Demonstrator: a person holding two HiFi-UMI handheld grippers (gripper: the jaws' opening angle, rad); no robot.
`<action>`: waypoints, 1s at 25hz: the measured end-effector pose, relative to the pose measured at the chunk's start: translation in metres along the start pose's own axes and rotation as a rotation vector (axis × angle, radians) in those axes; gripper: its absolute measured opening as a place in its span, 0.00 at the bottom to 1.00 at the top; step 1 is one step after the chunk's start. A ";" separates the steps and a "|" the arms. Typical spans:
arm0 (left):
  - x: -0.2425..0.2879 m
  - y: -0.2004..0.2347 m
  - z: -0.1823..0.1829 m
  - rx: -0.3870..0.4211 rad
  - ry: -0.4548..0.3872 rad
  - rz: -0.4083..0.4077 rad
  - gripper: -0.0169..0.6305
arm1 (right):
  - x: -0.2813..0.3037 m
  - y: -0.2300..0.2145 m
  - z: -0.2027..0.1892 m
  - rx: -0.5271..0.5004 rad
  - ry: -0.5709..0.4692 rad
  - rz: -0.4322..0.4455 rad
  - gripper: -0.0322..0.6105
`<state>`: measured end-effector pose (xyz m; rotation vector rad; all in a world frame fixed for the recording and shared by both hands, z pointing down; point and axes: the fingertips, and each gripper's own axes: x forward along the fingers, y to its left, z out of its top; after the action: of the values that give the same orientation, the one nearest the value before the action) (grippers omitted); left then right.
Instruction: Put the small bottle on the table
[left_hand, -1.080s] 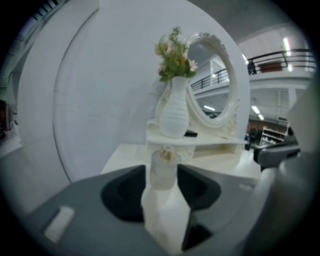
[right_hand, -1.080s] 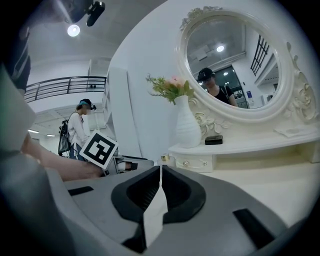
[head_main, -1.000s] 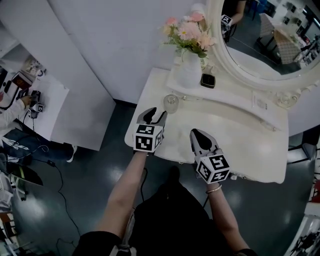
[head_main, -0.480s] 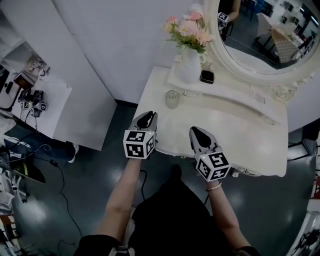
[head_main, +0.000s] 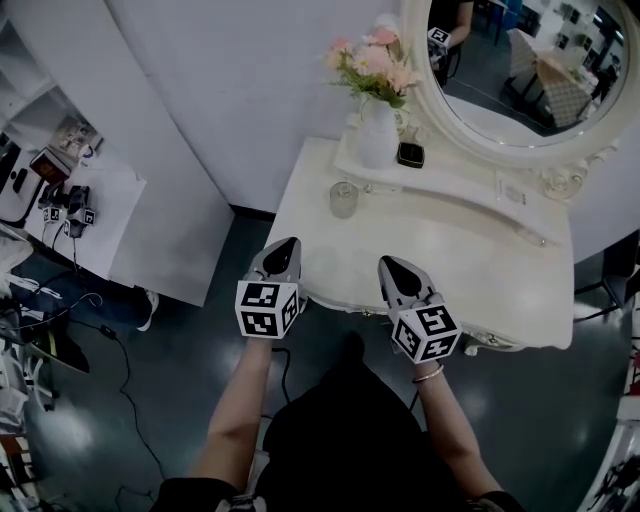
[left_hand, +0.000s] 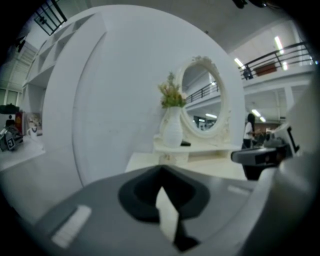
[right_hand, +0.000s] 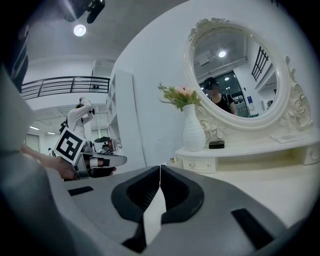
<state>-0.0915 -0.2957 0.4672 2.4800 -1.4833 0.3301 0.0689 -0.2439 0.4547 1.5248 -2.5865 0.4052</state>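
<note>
The small bottle (head_main: 343, 198), clear glass, stands upright on the white dressing table (head_main: 470, 270) near its back left, in front of the raised shelf. My left gripper (head_main: 286, 243) hovers at the table's front left edge, a good way short of the bottle, jaws shut on nothing. In the left gripper view its tips (left_hand: 160, 170) meet and point at the vase. My right gripper (head_main: 386, 263) sits over the front edge, also shut and empty. Its own view shows the jaws (right_hand: 160, 167) closed together.
A white vase with pink flowers (head_main: 377, 130) and a small black object (head_main: 411, 154) stand on the raised shelf under the oval mirror (head_main: 520, 70). A white wall runs left of the table. Dark floor, cables and a side desk (head_main: 70, 200) lie at the left.
My left gripper's jaws have closed, and it has pulled back from the bottle to the table's front left edge. The right gripper has hardly moved.
</note>
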 end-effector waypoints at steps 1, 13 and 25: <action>-0.003 0.001 0.000 -0.003 -0.003 0.002 0.04 | 0.000 0.000 0.000 -0.001 -0.001 0.000 0.06; -0.023 -0.005 0.001 -0.006 -0.023 0.006 0.04 | -0.004 0.010 0.003 0.018 -0.026 0.019 0.06; -0.021 -0.004 -0.001 -0.022 -0.017 0.001 0.04 | -0.003 0.012 -0.001 0.007 -0.004 0.014 0.05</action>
<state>-0.0976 -0.2763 0.4617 2.4708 -1.4872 0.2929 0.0598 -0.2356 0.4529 1.5126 -2.6032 0.4133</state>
